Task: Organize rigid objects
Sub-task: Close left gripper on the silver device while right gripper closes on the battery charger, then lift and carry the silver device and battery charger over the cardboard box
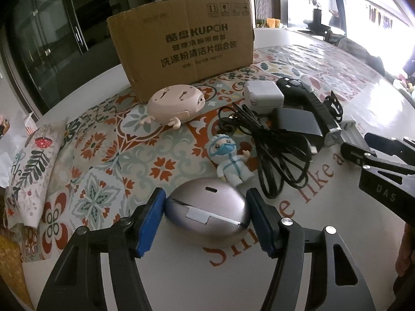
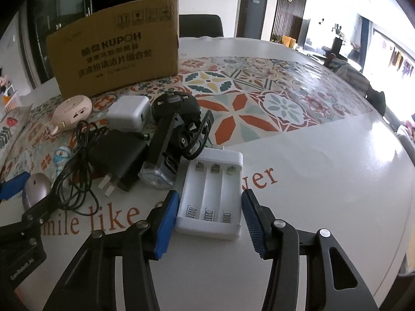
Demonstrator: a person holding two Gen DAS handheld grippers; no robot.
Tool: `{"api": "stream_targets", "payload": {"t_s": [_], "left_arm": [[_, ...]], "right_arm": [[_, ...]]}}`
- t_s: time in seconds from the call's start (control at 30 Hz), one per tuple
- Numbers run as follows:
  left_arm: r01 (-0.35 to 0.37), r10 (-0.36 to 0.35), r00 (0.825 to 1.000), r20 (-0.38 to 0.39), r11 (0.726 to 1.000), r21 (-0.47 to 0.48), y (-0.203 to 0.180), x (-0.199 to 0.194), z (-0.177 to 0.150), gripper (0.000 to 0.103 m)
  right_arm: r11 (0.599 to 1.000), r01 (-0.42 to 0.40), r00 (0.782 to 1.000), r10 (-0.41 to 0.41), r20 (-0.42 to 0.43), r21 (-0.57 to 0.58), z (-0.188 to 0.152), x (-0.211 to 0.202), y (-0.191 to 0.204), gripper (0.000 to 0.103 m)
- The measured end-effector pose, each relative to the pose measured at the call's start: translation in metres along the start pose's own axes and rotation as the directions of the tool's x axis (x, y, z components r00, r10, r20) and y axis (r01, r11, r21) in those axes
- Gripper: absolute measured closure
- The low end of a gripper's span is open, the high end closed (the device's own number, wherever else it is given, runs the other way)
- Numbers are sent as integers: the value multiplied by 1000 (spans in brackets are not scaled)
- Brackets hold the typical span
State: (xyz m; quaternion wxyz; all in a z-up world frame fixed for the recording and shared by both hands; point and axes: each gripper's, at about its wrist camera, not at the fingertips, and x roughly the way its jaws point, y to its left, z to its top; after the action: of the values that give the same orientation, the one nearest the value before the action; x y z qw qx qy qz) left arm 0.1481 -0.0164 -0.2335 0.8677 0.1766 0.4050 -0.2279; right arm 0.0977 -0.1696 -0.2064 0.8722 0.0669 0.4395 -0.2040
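Note:
My left gripper (image 1: 206, 219) has its blue pads against both sides of a silver oval case (image 1: 207, 212) that rests on the table. My right gripper (image 2: 210, 223) is open around the near end of a white battery charger (image 2: 211, 197), with a gap on the right side. Beyond lie a black adapter with cable (image 2: 114, 160), a black flashlight (image 2: 168, 140), a white charger cube (image 2: 128, 112), a pink round toy (image 1: 176, 103) and a small medic figurine (image 1: 230, 159). A cardboard box (image 1: 186, 44) stands behind them.
The table carries a patterned tile cloth (image 2: 259, 103) with a white border and red lettering (image 2: 103, 217). A floral pillow (image 1: 28, 171) lies at the left edge. A dark chair back (image 2: 201, 26) stands behind the table.

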Motion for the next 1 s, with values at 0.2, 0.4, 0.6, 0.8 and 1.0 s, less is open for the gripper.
{"api": "stream_targets", "payload": {"t_s": [0.2, 0.4, 0.6, 0.8, 1.0], "left_arm": [[10, -10, 1000, 5, 1000, -9, -9, -13, -3, 40], [31, -31, 1000, 2, 999, -22, -14, -20, -4, 40], [57, -57, 998, 13, 998, -29, -23, -29, -2, 40], [59, -57, 997, 53, 998, -36, -27, -44, 7, 40], [61, -56, 995, 77, 996, -61, -25, -53, 17, 40]], "right_arm": [[1000, -16, 999, 16, -28, 10, -7, -10, -7, 53], [1000, -1, 1000, 1, -25, 5, -12, -26, -13, 54], [1000, -6, 998, 7, -59, 24, -18, -40, -25, 54], [1000, 0, 999, 1, -37, 27, -14, -59, -32, 54], [1000, 6, 1000, -6, 9, 18, -1, -71, -35, 55]]}}
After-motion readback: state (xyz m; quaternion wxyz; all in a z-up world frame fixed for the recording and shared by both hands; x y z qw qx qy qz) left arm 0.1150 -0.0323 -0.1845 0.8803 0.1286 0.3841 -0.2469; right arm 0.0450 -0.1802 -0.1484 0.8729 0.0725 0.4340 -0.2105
